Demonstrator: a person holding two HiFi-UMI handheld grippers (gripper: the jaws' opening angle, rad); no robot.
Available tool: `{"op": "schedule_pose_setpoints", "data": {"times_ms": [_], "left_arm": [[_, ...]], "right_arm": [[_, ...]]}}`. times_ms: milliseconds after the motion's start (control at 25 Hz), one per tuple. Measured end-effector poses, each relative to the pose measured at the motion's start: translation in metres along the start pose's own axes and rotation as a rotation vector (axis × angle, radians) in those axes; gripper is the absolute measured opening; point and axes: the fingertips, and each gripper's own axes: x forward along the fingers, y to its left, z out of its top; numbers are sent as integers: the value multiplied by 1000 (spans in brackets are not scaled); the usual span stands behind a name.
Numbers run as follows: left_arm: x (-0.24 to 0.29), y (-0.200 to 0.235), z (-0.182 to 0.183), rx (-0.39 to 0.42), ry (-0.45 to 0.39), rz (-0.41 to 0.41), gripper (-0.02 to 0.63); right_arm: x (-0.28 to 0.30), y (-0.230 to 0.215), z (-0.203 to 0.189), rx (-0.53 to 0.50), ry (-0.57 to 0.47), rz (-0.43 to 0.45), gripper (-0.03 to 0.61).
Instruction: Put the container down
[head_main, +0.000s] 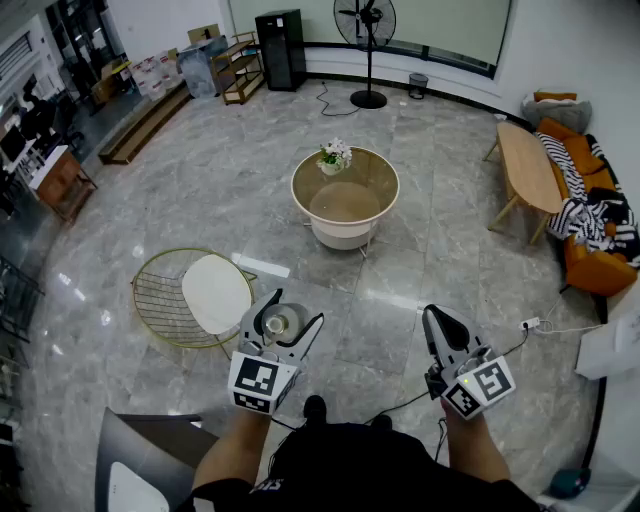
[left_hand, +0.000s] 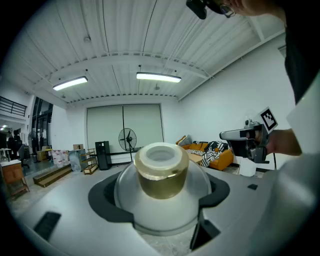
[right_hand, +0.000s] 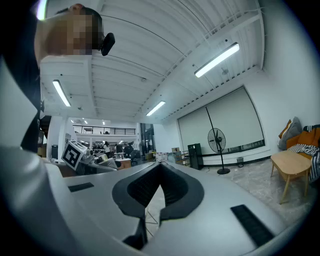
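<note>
My left gripper (head_main: 290, 312) grasps the container (left_hand: 161, 186), a smooth frosted dome, in the air above the glossy marble floor (head_main: 420, 250), beside the wire table's (head_main: 155, 290) right edge. Only the left gripper view shows its gold collar and pale round cap. My right gripper (right_hand: 159, 166) is clenched on nothing.

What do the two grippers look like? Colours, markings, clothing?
The left gripper and right gripper both have light grey bodies with black pads. Each carries a white cube printed with black square markers. No attached cable shows. The person wears a black top, with no sleeves over the forearms.
</note>
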Motion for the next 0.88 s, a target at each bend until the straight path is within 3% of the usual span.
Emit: {"op": "schedule_pose_setpoints", "data": {"times_ms": [480, 880], "left_arm": [[-16, 47, -12, 20, -8, -34, 347], [-31, 92, -28, 17, -28, -103, 348]], "right_arm": [[37, 36, -14, -22, 24, -28, 11], [81, 82, -19, -20, -15, -86, 12]]}}
